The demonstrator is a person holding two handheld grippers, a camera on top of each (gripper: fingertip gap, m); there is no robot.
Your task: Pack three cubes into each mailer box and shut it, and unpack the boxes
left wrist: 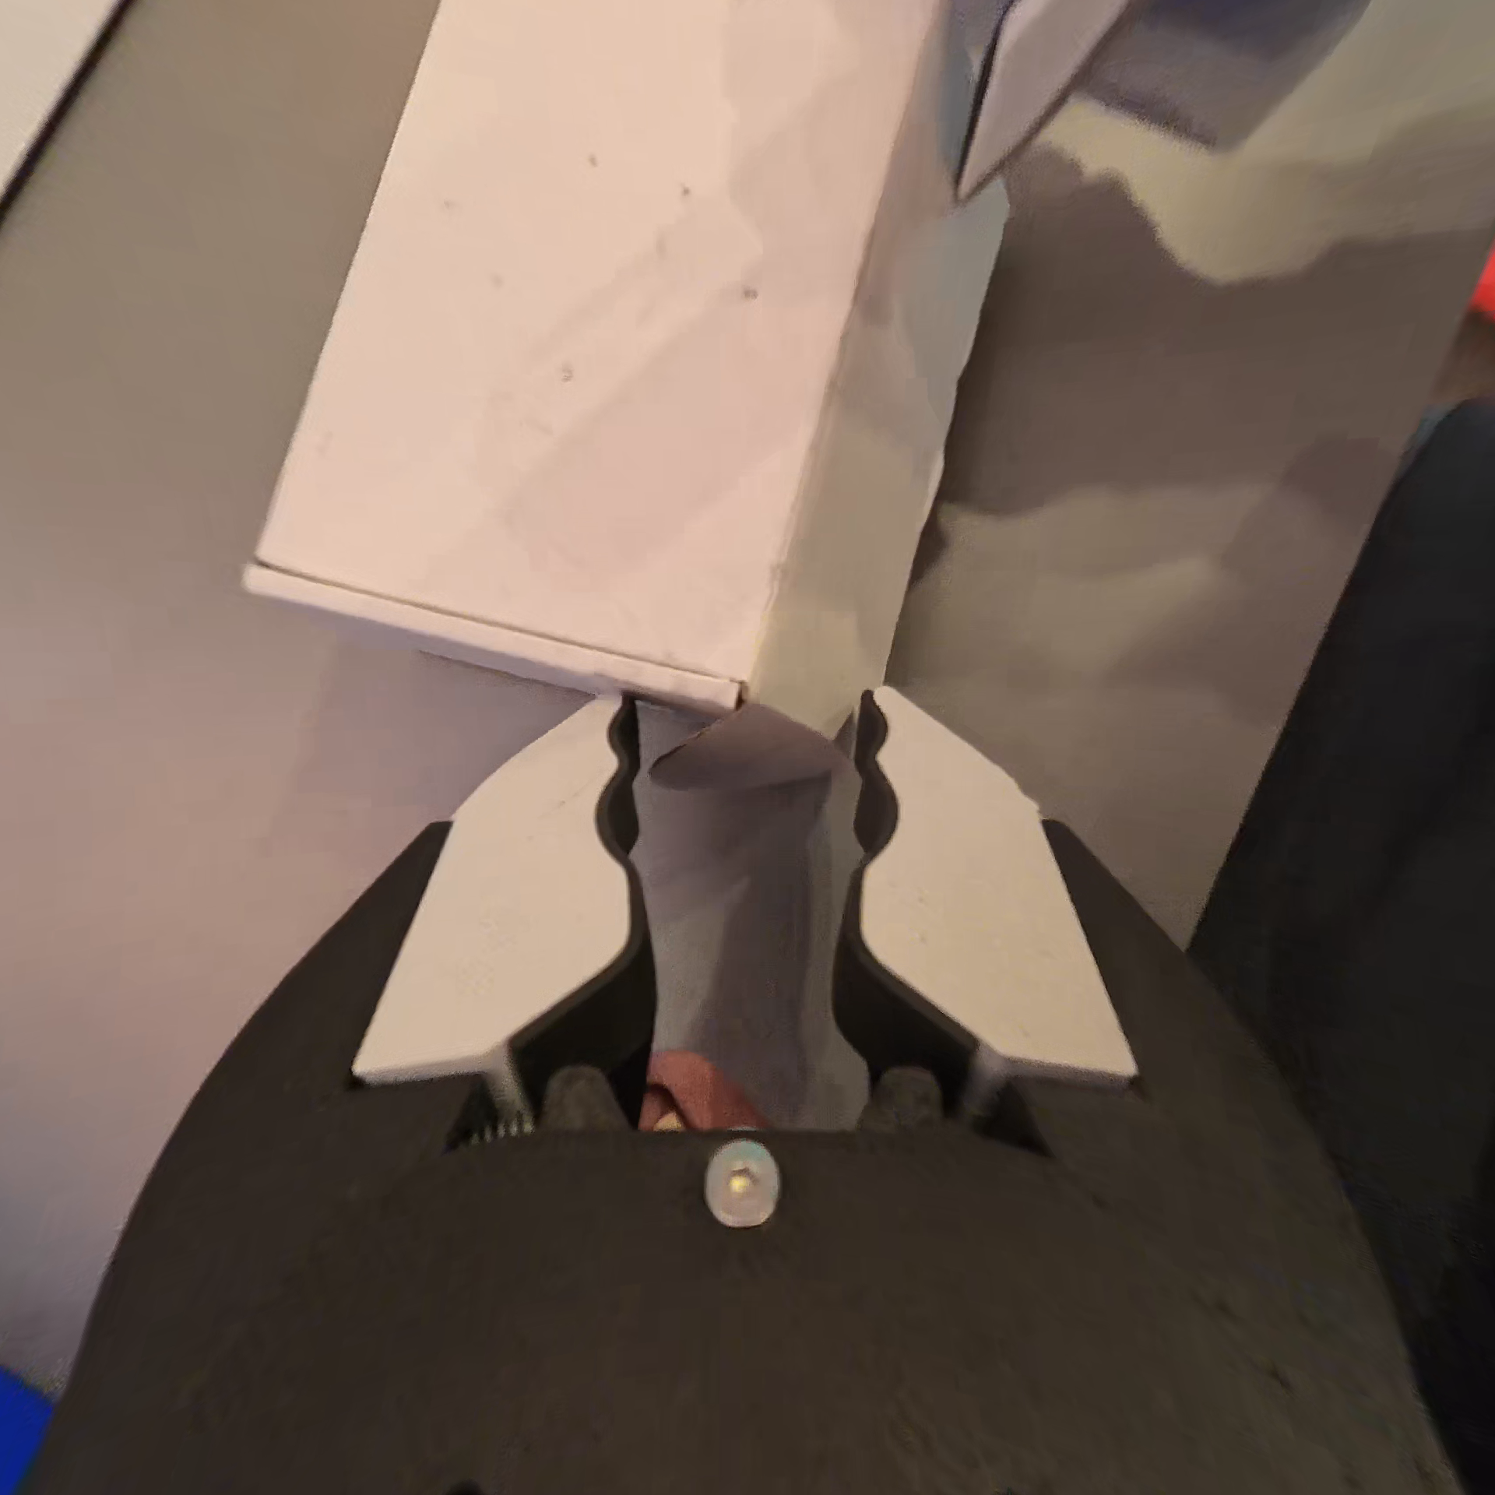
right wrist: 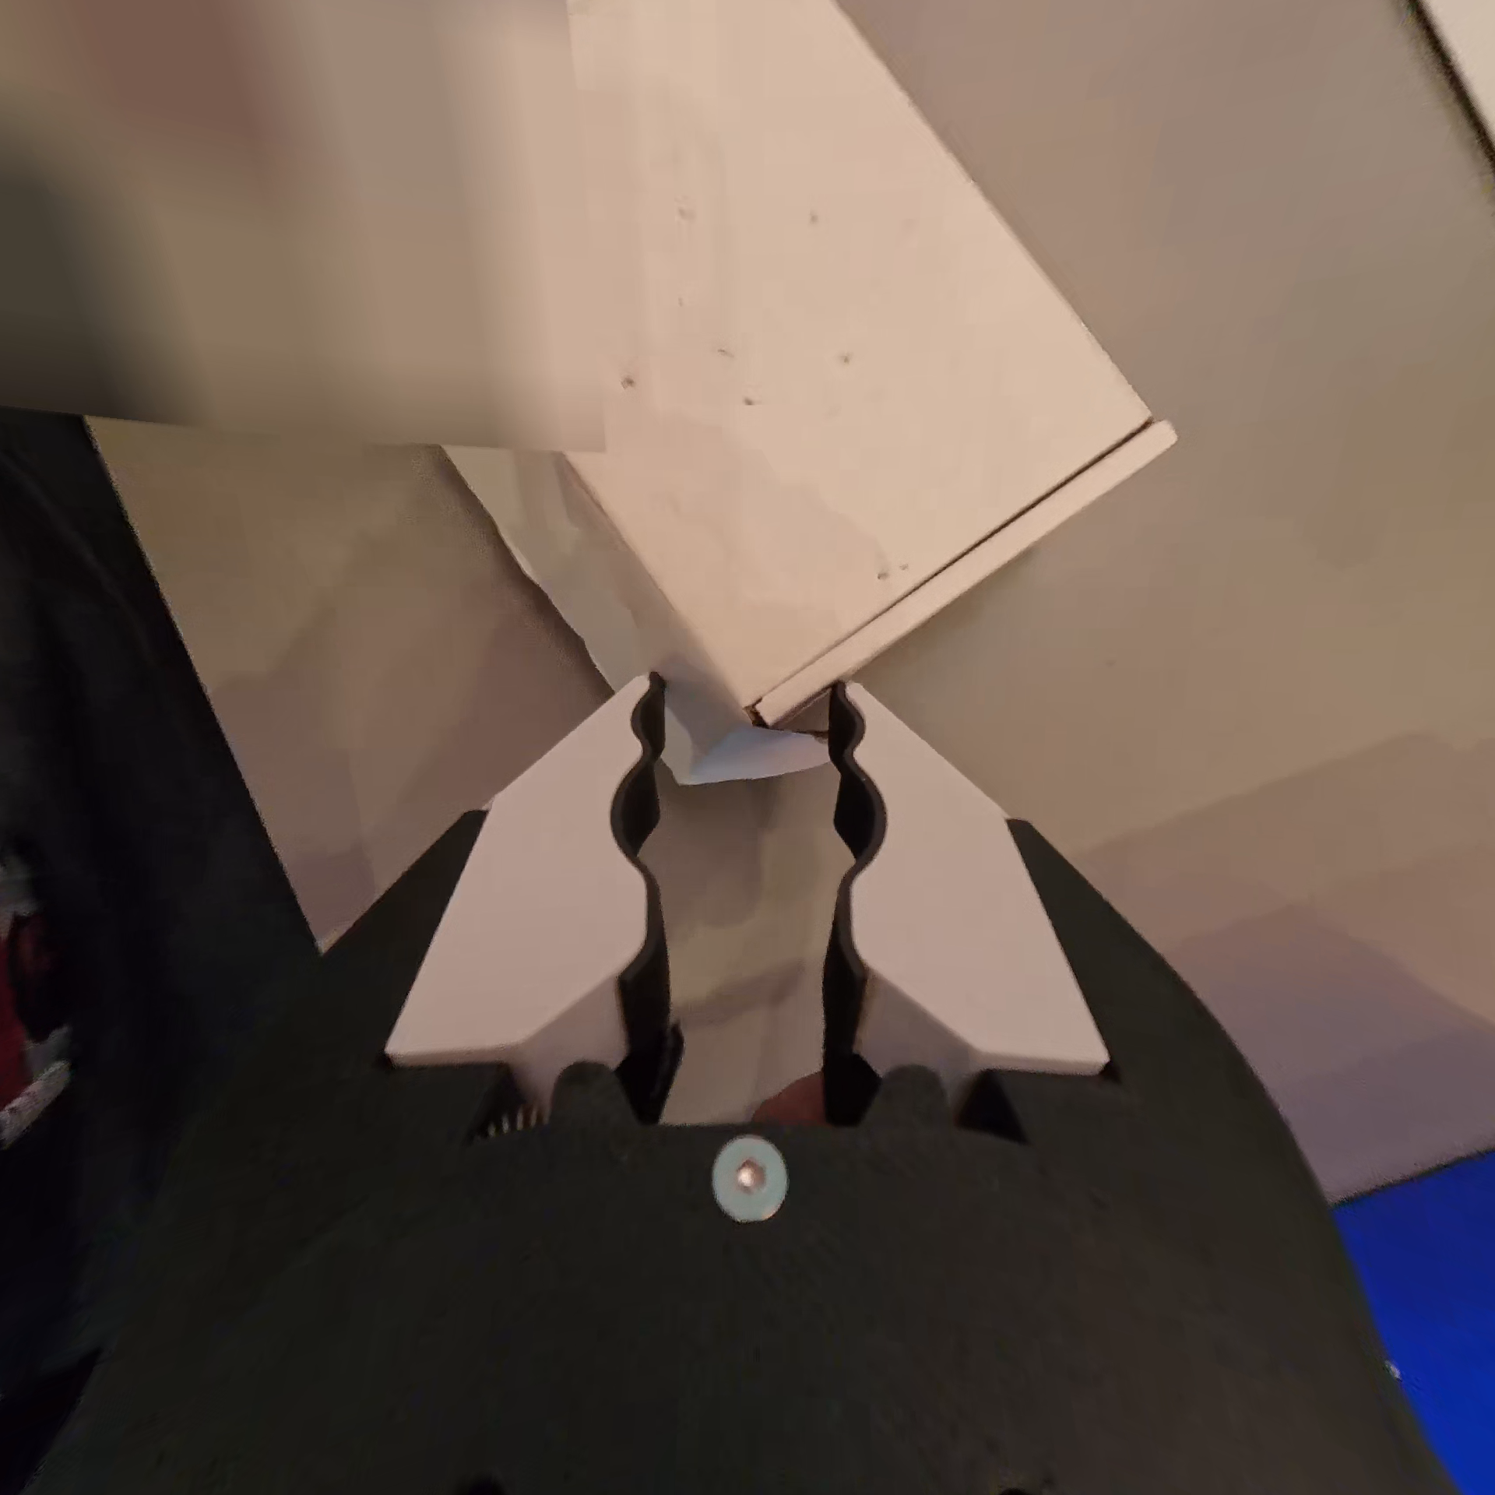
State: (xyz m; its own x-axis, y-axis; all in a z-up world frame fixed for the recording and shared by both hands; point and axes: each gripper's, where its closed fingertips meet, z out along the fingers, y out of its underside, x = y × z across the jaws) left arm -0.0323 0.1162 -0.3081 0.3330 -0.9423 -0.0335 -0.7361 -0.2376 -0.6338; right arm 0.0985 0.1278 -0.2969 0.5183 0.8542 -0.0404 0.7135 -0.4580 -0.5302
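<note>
A white mailer box [left wrist: 590, 348] with its lid down fills the middle of the left wrist view. My left gripper [left wrist: 746, 708] has its fingertips on either side of the box's near corner, with a curved flap tab between them. One fingertip touches the front lip and the other the side wall. In the right wrist view a white box [right wrist: 809, 421] stands the same way, and my right gripper [right wrist: 746, 692] clasps its near corner and a protruding tab. No cubes are in view. What is inside is hidden.
The boxes rest over a grey-beige table [left wrist: 162, 485], also seen in the right wrist view [right wrist: 1213, 728]. A person's dark clothing [left wrist: 1375, 890] is close beside the grippers. A blue object [right wrist: 1424, 1294] lies low by the right gripper. A blurred white shape [left wrist: 1027, 97] sits beyond the box.
</note>
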